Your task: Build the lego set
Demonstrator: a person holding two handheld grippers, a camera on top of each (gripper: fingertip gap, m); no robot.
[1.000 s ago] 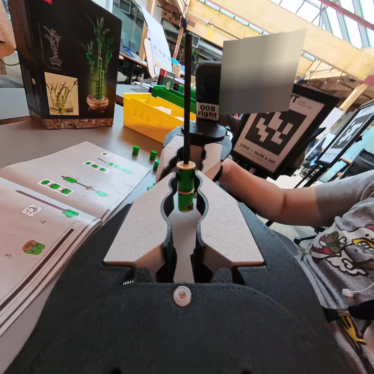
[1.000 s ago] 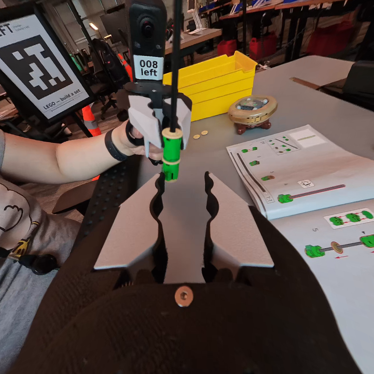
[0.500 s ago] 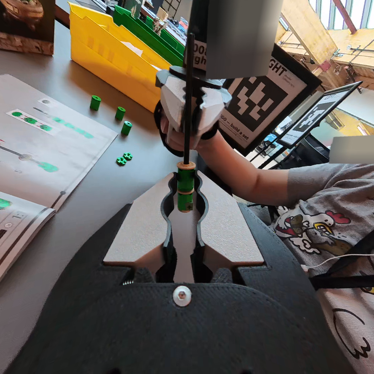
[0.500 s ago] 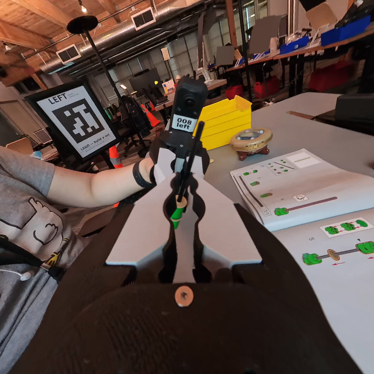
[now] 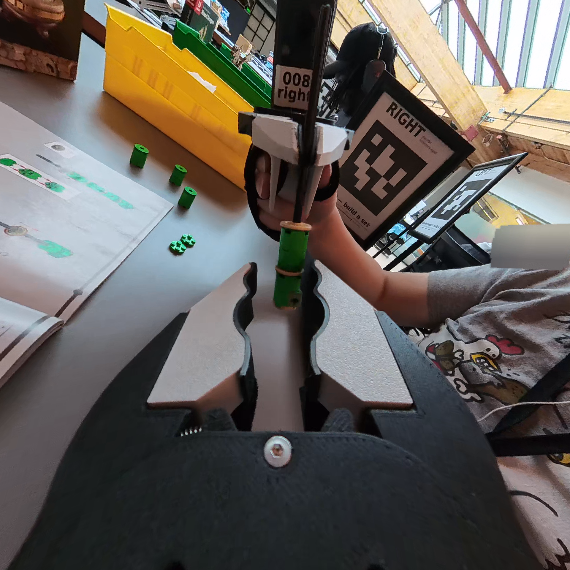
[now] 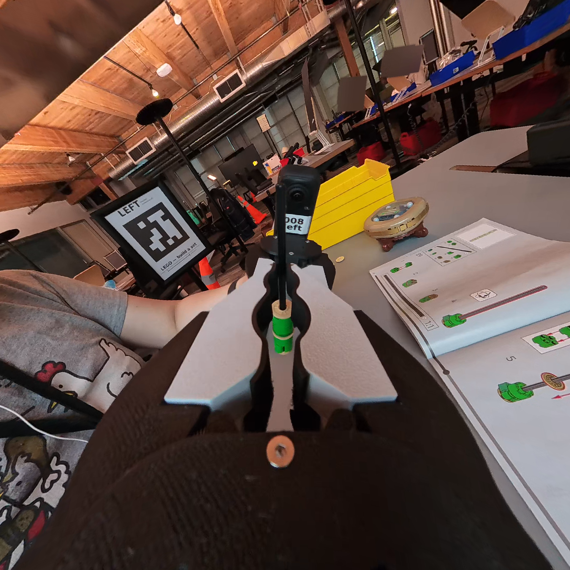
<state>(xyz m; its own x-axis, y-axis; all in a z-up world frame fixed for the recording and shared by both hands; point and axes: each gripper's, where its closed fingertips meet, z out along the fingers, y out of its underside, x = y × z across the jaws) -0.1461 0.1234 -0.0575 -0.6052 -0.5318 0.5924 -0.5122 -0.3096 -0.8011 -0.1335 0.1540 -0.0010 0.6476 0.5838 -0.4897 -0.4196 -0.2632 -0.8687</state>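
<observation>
Right gripper [image 6: 281,296] closed on the green stalk segment [image 6: 282,334] — black rod [image 6: 280,246] rising from its tan collar, held above the desk [image 6: 462,197]. Left gripper [image 5: 282,290] jaws parted; the segment sits in the gap near the right finger, contact unclear. Loose on the desk beside the instruction booklet [image 5: 77,216]: three green cylinders [image 5: 178,175] — two small green round plates [image 5: 182,243]. Yellow bin [image 5: 172,92] behind.
</observation>
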